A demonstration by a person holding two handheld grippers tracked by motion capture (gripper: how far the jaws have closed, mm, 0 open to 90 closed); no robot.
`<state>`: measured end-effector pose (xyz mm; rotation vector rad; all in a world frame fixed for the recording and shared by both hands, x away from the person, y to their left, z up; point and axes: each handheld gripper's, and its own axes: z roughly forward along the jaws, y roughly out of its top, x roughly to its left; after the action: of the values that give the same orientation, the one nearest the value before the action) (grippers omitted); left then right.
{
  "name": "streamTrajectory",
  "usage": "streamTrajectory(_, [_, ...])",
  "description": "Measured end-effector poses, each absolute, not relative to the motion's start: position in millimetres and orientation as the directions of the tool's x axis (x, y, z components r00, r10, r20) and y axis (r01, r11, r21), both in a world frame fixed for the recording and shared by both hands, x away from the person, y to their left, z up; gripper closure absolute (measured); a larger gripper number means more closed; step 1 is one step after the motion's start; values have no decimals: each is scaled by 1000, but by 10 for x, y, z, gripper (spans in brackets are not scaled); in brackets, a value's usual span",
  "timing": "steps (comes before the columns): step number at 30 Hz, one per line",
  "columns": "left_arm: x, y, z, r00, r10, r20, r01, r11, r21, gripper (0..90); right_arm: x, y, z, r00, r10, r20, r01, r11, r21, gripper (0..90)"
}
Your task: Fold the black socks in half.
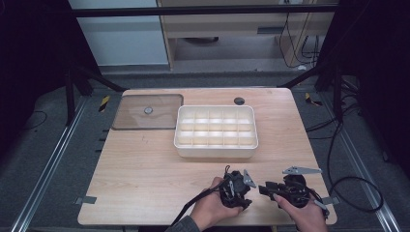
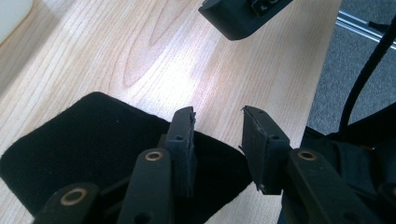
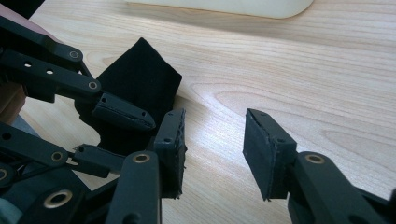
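Here, near the table's front edge, well short of the white compartment tray, a black cloth lay flat on the wood. The left gripper stood just above the cloth's edge, jaws moderately apart and empty. Beside it, the right gripper stood likewise parted over bare wood, holding nothing.
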<state>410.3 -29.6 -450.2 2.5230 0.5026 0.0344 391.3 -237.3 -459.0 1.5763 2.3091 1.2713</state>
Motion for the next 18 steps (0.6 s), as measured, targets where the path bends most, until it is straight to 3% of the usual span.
streamTrajectory(18, [4150, -171, -4515, 914, 394, -97, 381, -752, 538, 633, 3862, -2328, -4594, -474, 802, 364, 736, 134, 664, 580])
